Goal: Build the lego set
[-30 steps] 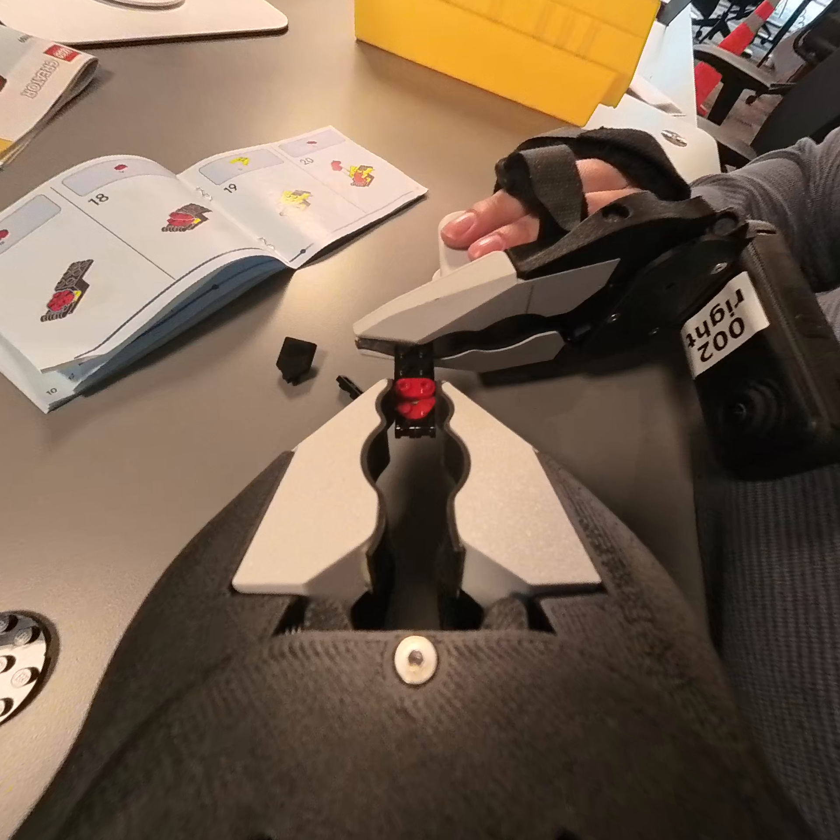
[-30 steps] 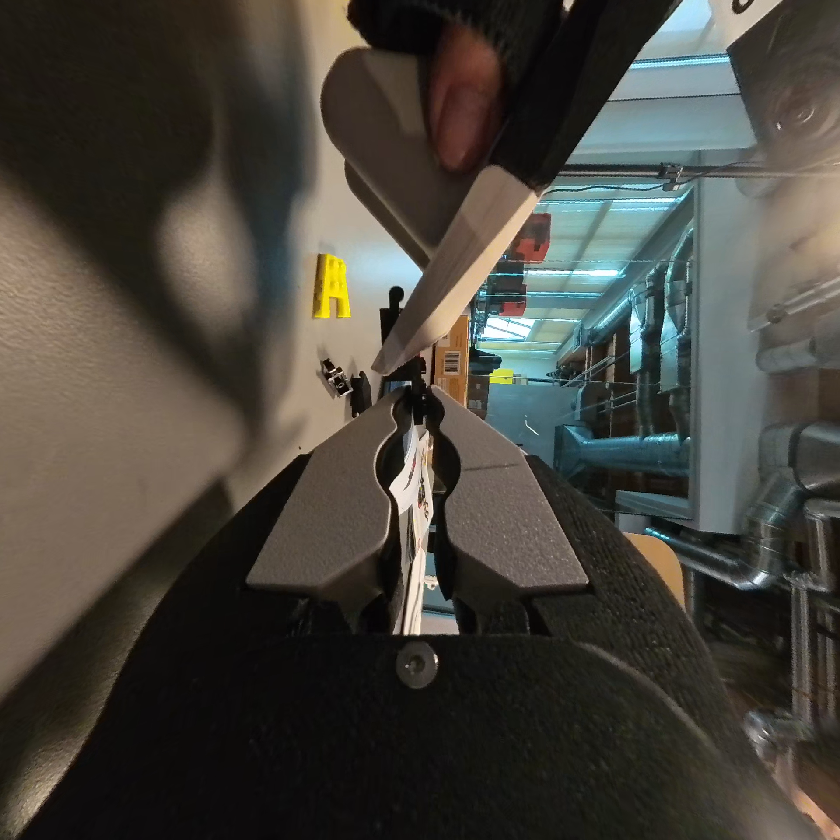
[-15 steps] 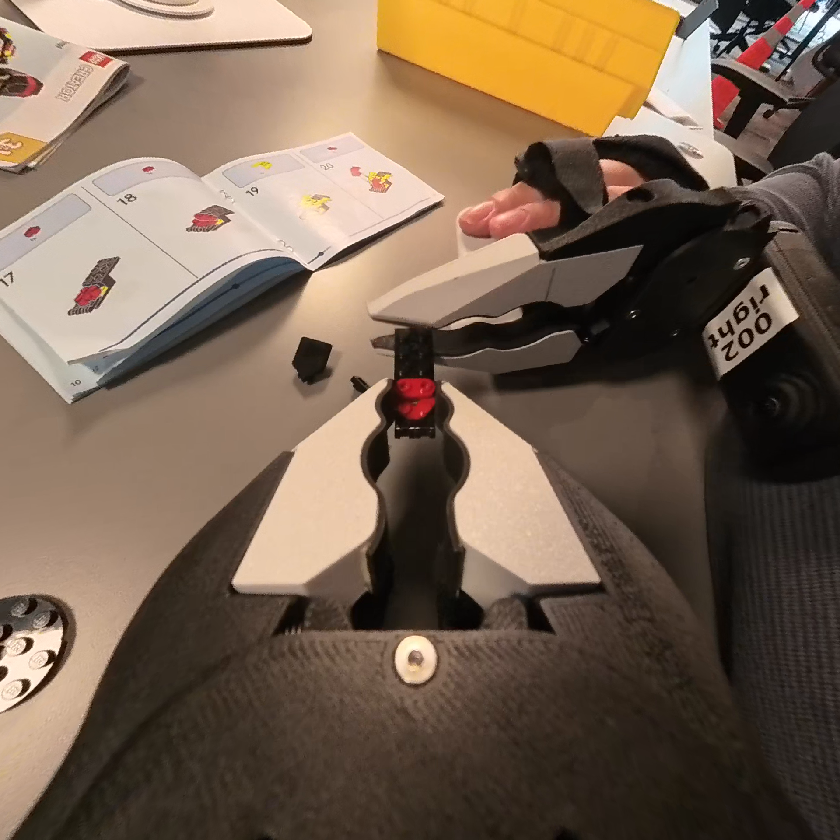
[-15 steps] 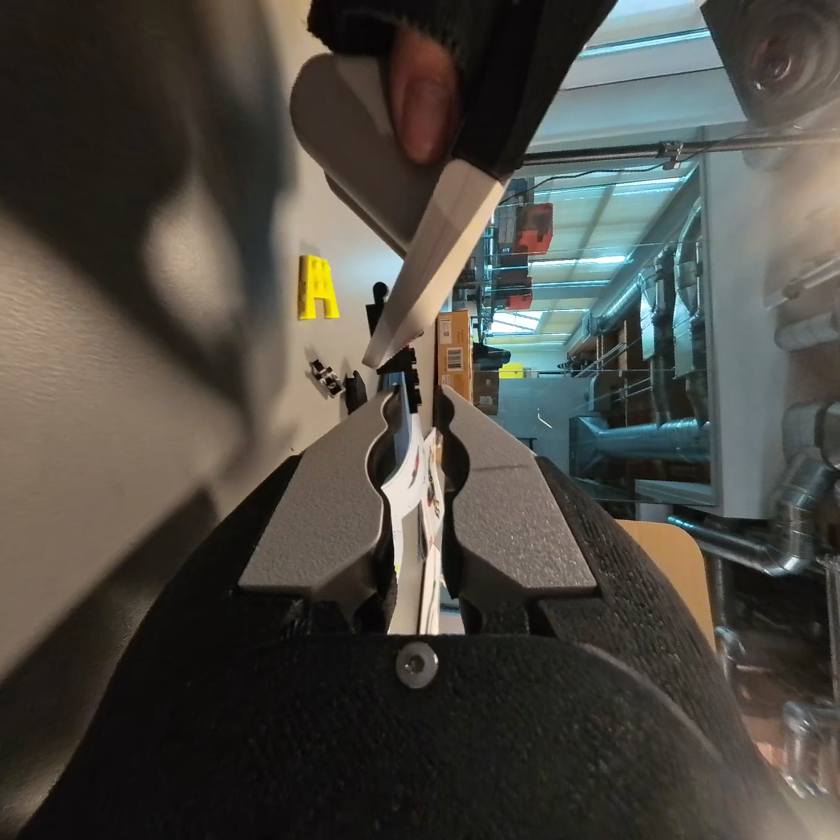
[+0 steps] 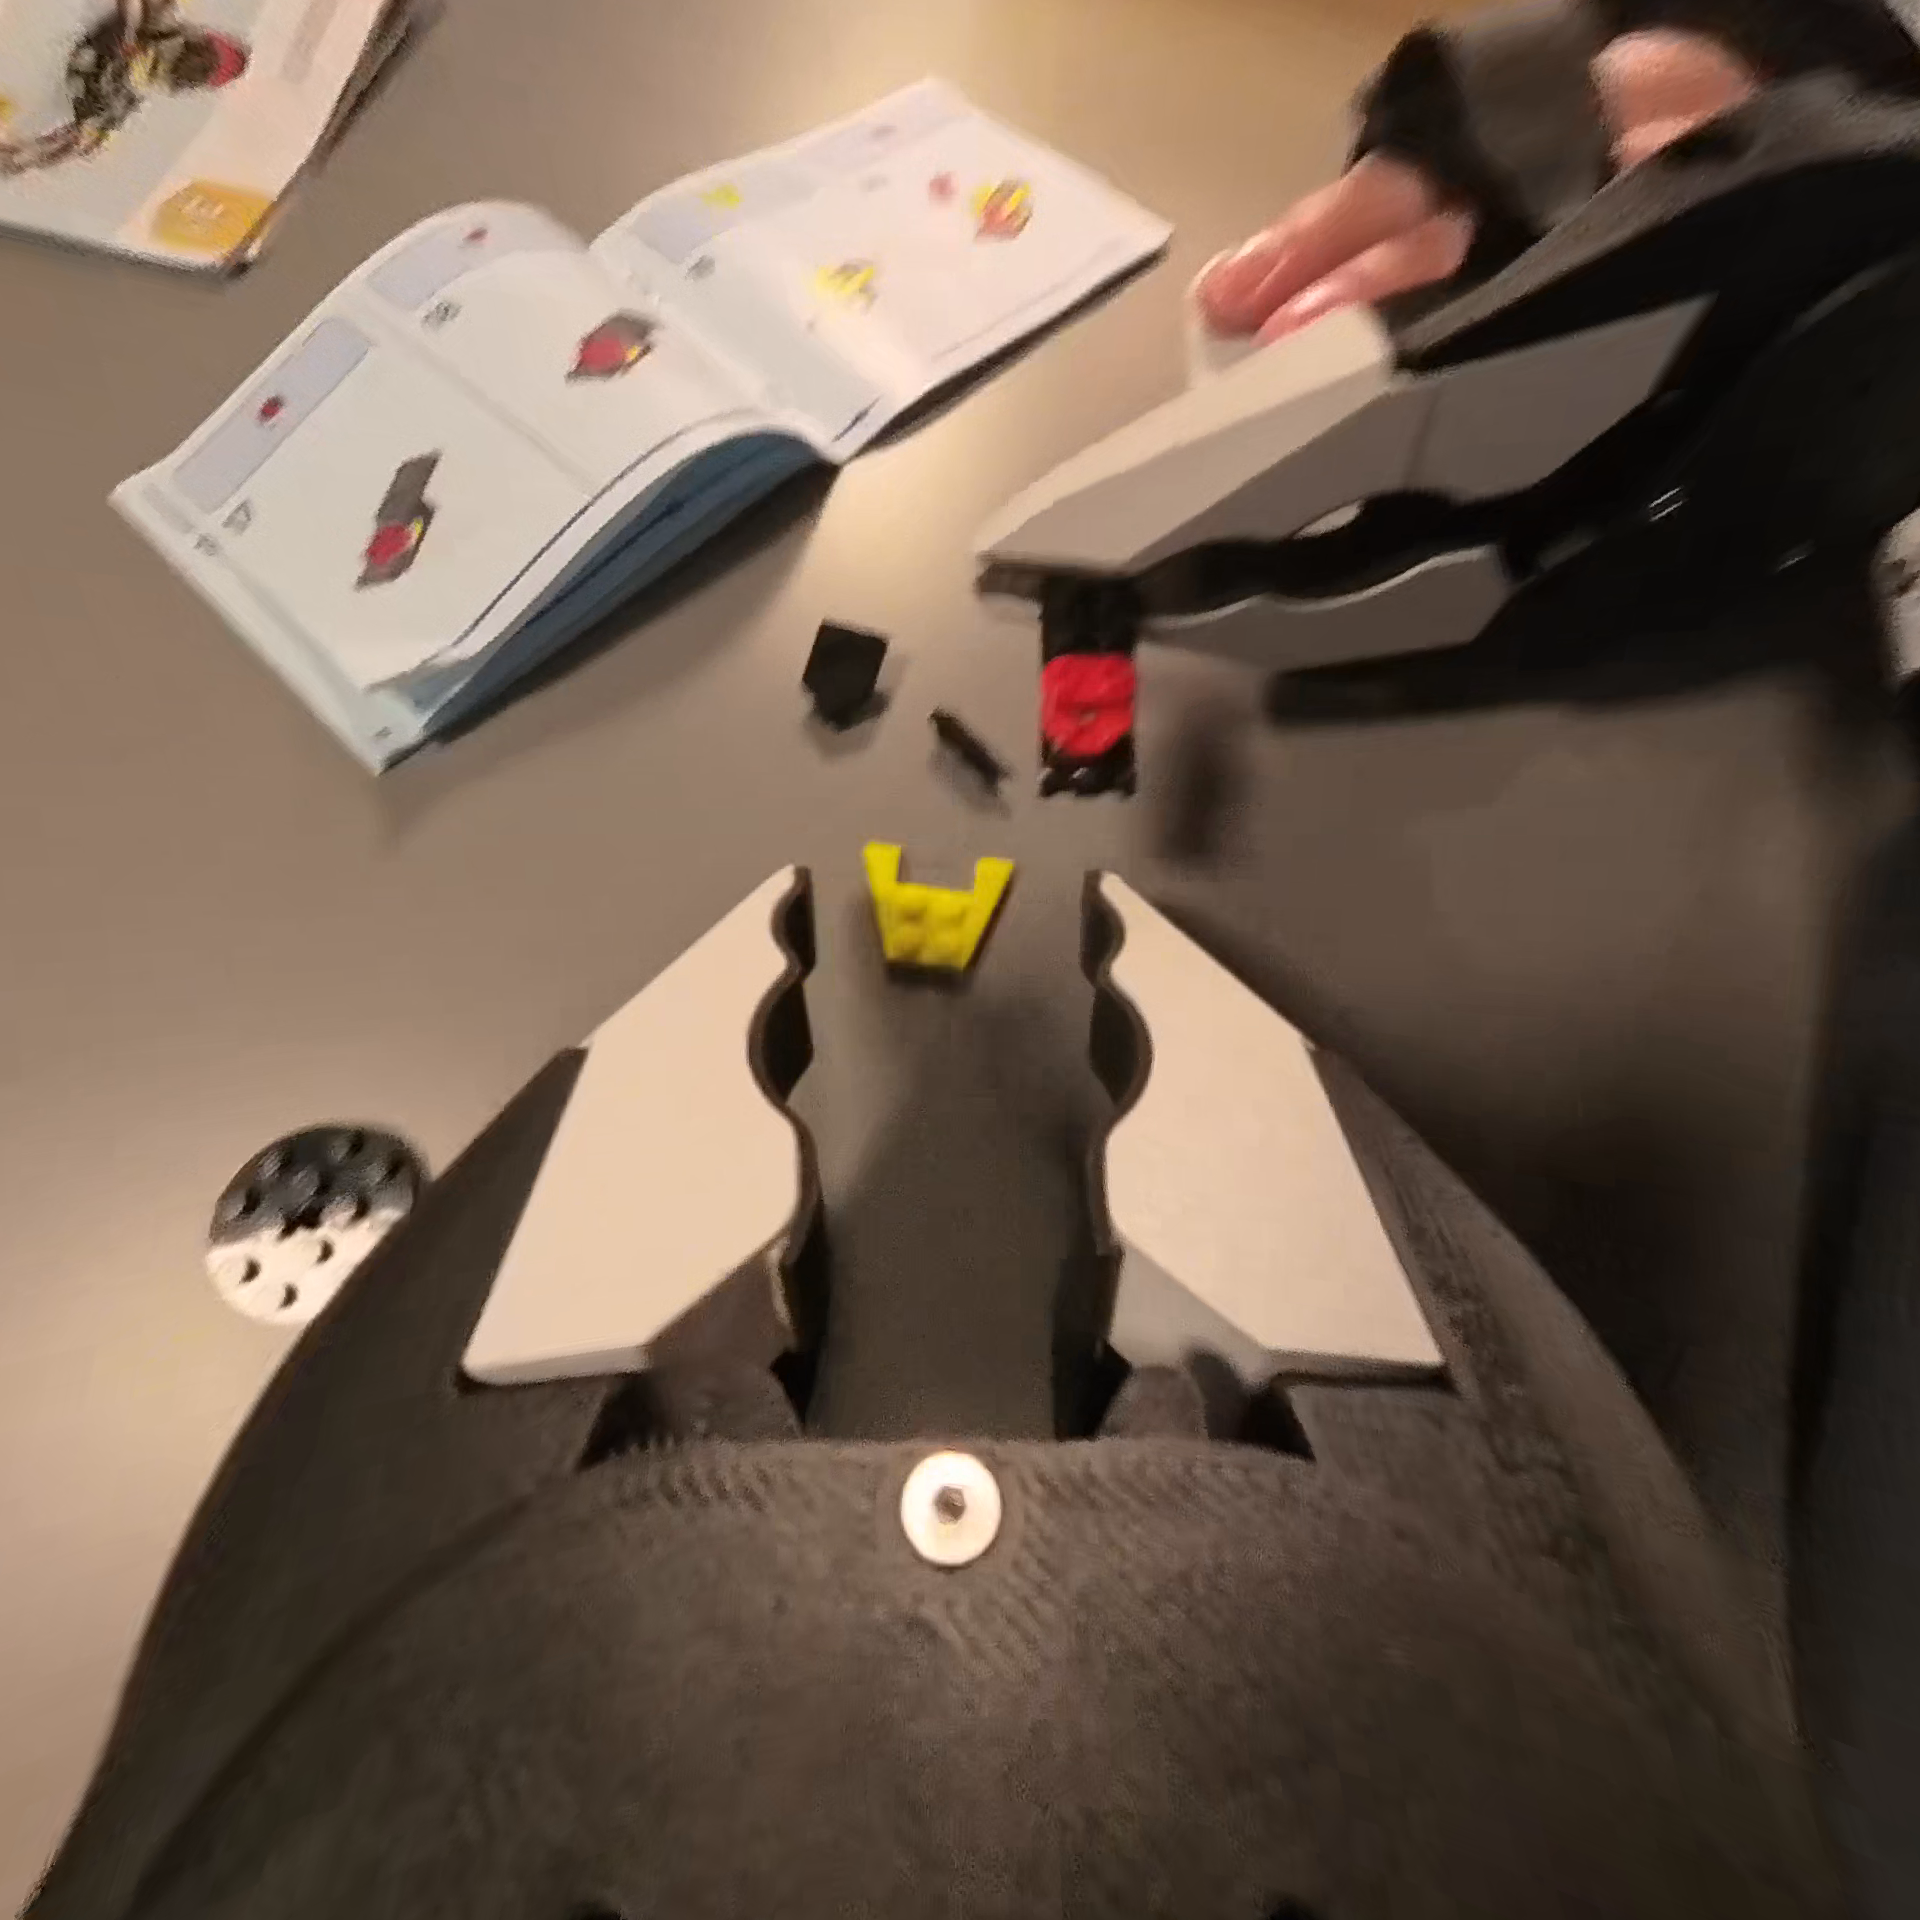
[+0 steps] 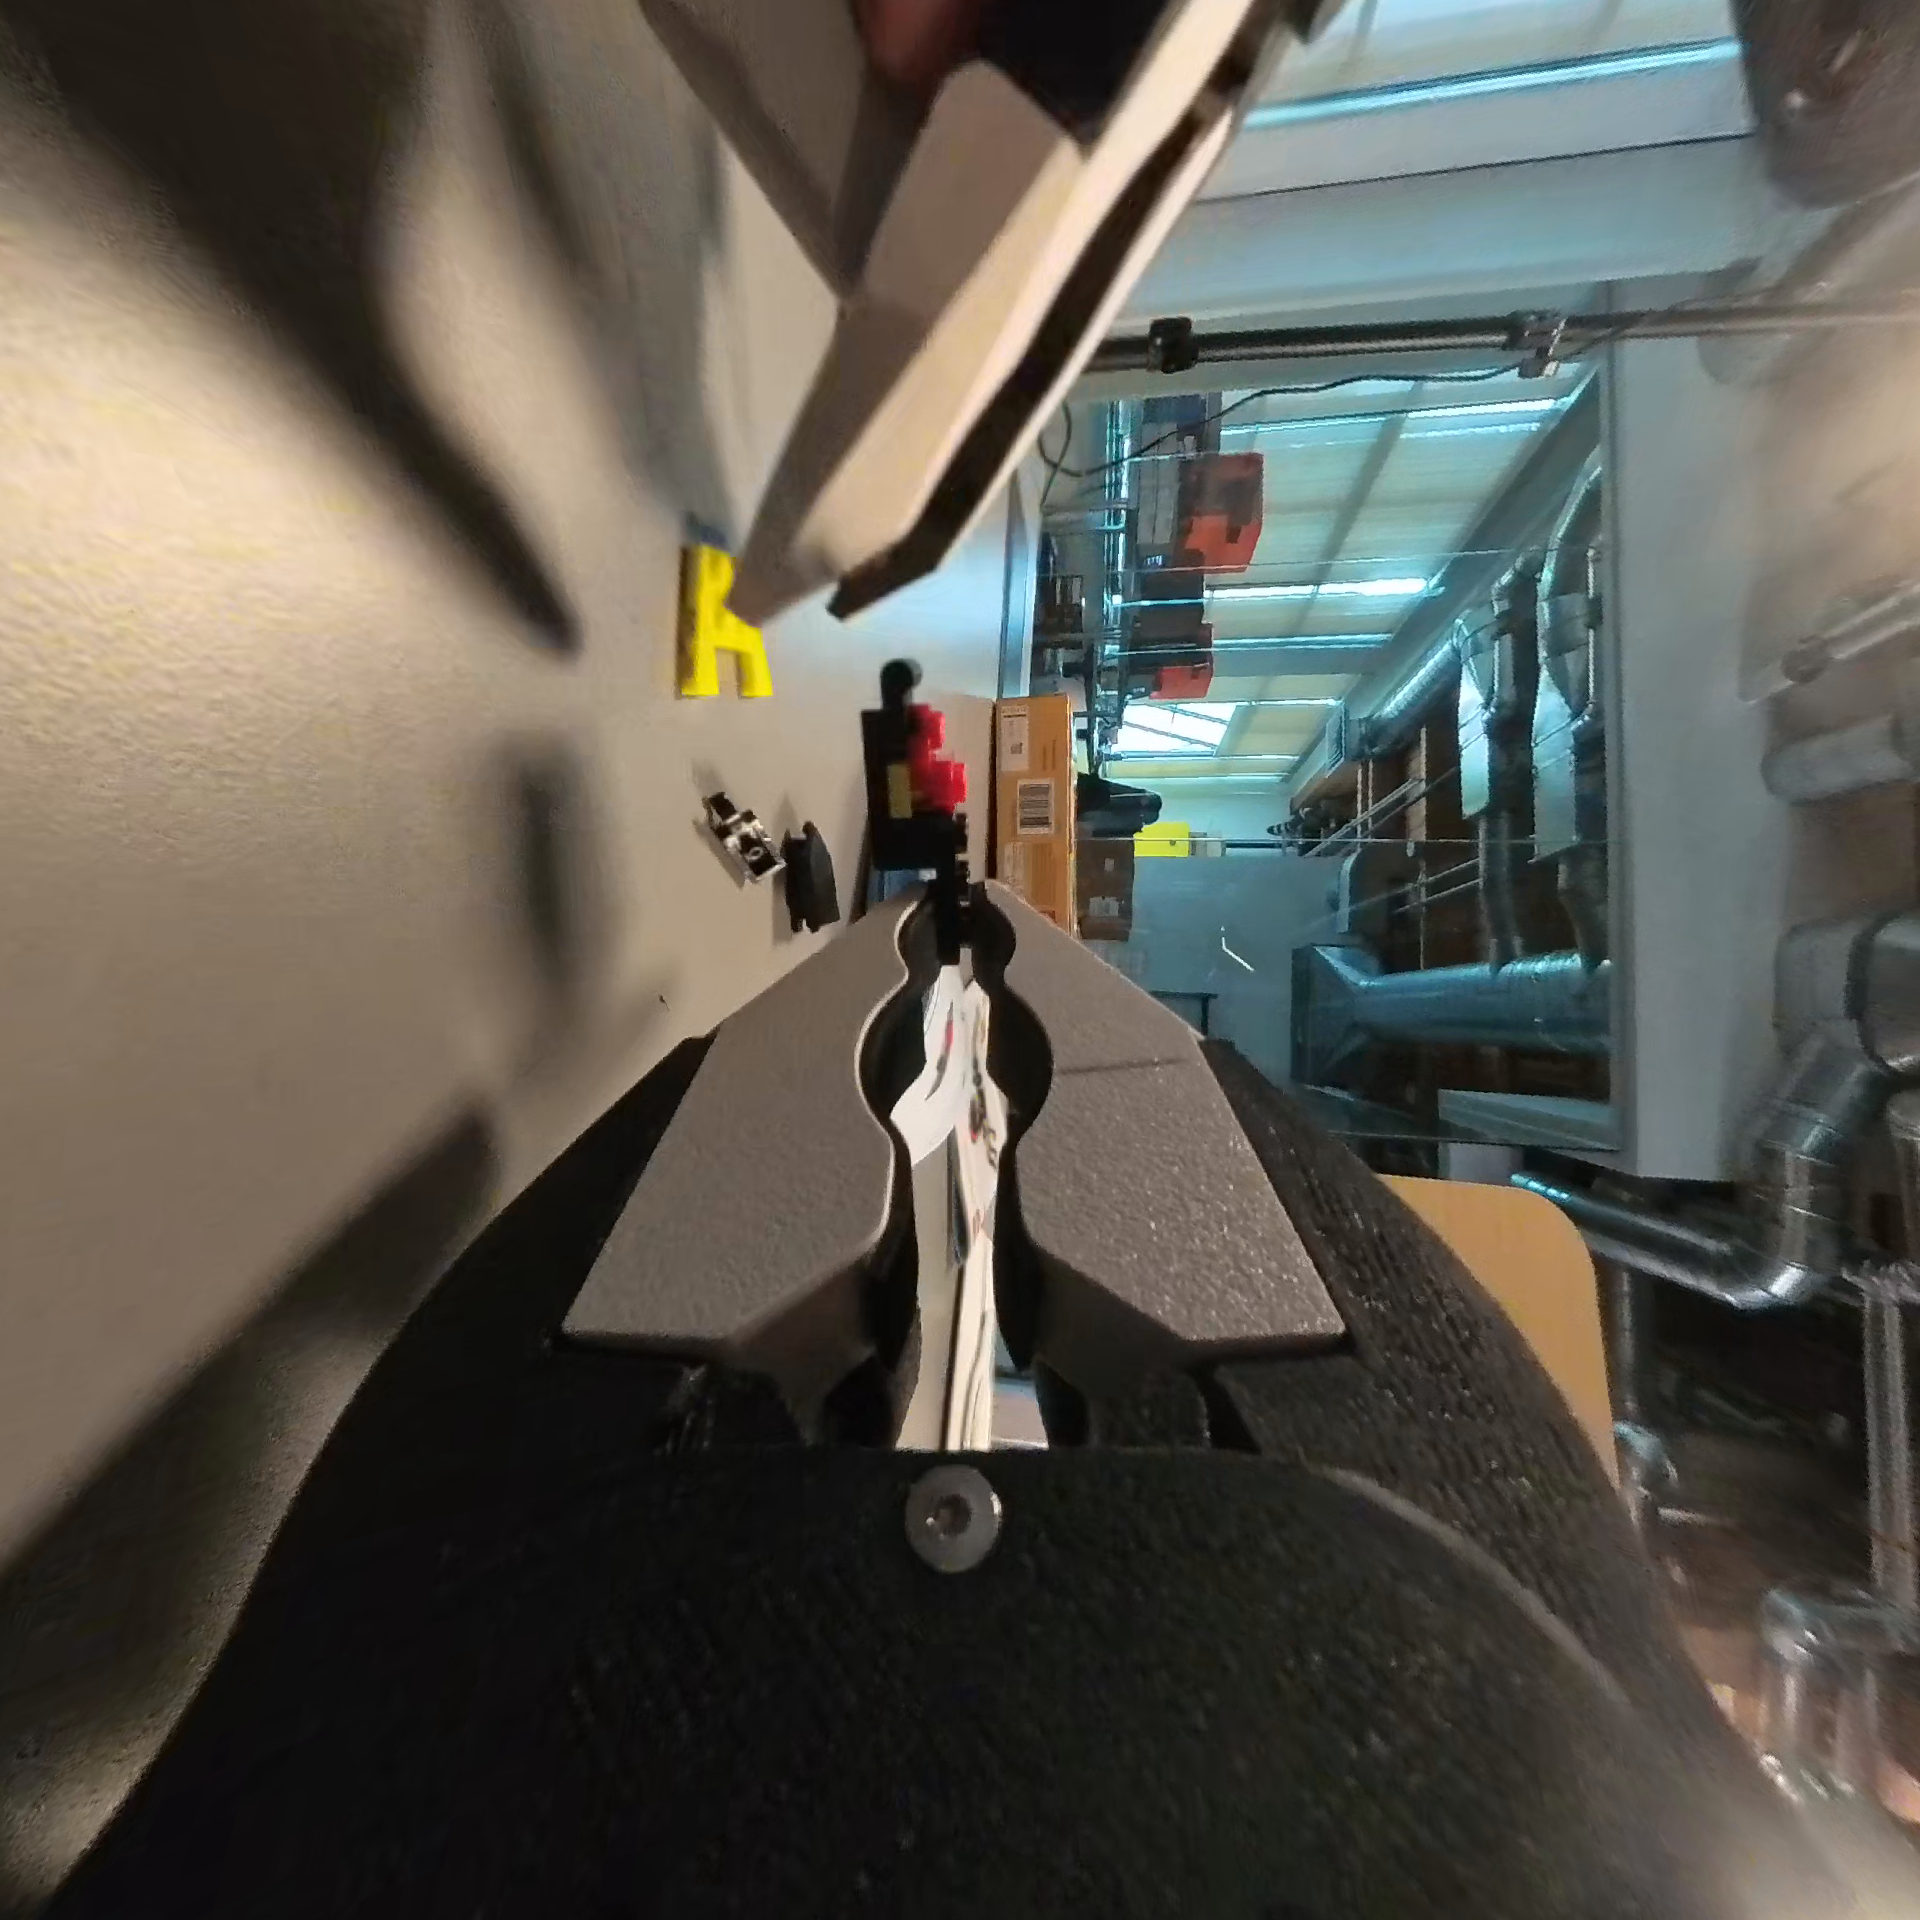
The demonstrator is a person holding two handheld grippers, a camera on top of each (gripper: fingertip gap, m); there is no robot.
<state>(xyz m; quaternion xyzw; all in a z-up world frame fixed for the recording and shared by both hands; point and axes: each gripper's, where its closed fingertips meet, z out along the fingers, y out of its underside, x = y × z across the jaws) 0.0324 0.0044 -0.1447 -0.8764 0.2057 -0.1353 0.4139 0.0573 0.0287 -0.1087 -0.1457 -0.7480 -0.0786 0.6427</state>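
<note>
Far on my left a round black and white studded plate [image 5: 312, 1221] lies flat on the grey table [image 5: 312, 883]. Behind it an instruction booklet [image 5: 582, 416] lies open, with a second booklet [image 5: 177, 135] at the far left corner.

Next comes my left gripper [image 5: 940, 888]. Its jaws are wide apart and hold nothing. Right in front of the gap, almost between the two tips, lies a yellow wedge plate [image 5: 935, 914]. It sits flat on the table with its notched end away from me and its narrow end toward me, so it runs the same way my fingers point. A straight push forward and down should put one finger on each of its side edges. My left gripper is much nearer to it than the right one.

A bit farther out lie a small black brick [image 5: 847, 675] and a thin black piece [image 5: 971, 743].

Then, to the right, my right gripper [image 5: 1081, 603] comes in from the side. Its jaws are squeezed together on the top of the little black and red build [image 5: 1086, 707], which hangs down from the tips. In the right wrist view the build [image 6: 914, 790] sticks out past the pinched tips. I cannot tell if its bottom end touches the table.

I think the yellow piece goes on this build next. The left wrist view is blurry, so small details are hard to see.
</note>
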